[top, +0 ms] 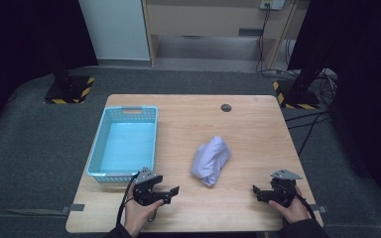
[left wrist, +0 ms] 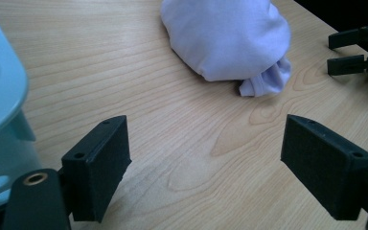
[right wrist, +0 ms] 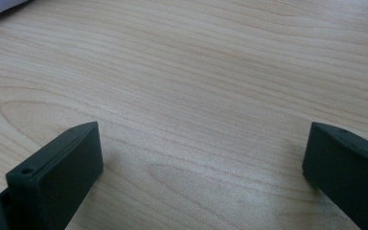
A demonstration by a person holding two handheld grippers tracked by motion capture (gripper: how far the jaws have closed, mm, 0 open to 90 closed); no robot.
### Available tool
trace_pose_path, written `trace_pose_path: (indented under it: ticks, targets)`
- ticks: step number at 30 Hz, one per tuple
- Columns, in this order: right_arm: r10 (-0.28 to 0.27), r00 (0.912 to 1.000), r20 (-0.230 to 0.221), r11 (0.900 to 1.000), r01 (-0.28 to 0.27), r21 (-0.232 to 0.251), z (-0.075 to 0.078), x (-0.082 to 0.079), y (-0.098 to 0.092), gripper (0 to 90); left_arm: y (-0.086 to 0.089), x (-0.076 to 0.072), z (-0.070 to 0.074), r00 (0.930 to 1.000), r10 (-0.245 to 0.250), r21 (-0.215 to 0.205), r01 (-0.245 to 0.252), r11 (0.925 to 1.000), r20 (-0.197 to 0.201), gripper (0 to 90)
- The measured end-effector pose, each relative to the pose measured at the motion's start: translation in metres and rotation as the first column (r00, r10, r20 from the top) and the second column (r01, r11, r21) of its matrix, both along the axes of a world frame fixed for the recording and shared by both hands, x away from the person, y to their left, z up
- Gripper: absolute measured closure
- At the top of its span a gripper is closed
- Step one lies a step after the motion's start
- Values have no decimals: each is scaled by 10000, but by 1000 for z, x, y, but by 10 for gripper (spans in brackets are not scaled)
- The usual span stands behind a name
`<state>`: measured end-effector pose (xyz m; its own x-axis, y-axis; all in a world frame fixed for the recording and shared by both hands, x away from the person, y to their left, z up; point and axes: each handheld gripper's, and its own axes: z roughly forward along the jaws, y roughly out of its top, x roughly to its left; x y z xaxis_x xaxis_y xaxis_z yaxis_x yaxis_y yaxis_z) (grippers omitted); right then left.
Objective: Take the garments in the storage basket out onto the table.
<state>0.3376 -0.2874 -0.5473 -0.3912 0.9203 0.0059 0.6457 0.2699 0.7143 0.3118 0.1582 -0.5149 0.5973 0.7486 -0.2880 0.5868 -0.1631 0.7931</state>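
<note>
Cloth bundle point(top: 211, 160), pale lilac, crumpled into a rounded heap, sits on the table point(top: 258, 129) slightly right of centre, nearer the near edge than the far one. In the left gripper view the same bundle point(left wrist: 227, 38) lies ahead of the jaws, a small twisted end poking out at its near side onto bare wood.

Largest to smallest:
- Table: light wood grain, rectangular.
- Basket point(top: 124, 144): light blue plastic, perforated walls, standing along the left edge, well apart from the bundle.
- Left gripper point(top: 171, 193): held in a hand point(top: 139, 213) at the near-left corner, just in front of the basket, pointing toward the right edge. Jaws spread wide, nothing between them.
- Right gripper point(top: 256, 192): held in a hand point(top: 293, 210) at the near-right corner, pointing toward the left edge. Jaws released, gaping over bare wood, holding nothing.
- Dark round disc point(top: 226, 107): near the far edge, middle of the table.

Both grippers sit low to the table, each well clear of the bundle, which lies between them.
</note>
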Motion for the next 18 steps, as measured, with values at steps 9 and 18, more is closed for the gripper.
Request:
trace_pose_path:
  ticks: [9, 18]
  targets:
    - [1, 10000, 0, 10000, -1, -1, 0, 0, 0, 4, 7, -1, -1, 9997, 142, 15, -142, 9999, -213, 162]
    - [10, 10000, 5, 10000, -10, -9, 0, 0, 0, 5, 15, -3, -4, 9978, 249, 69, -245, 9997, -620, 162]
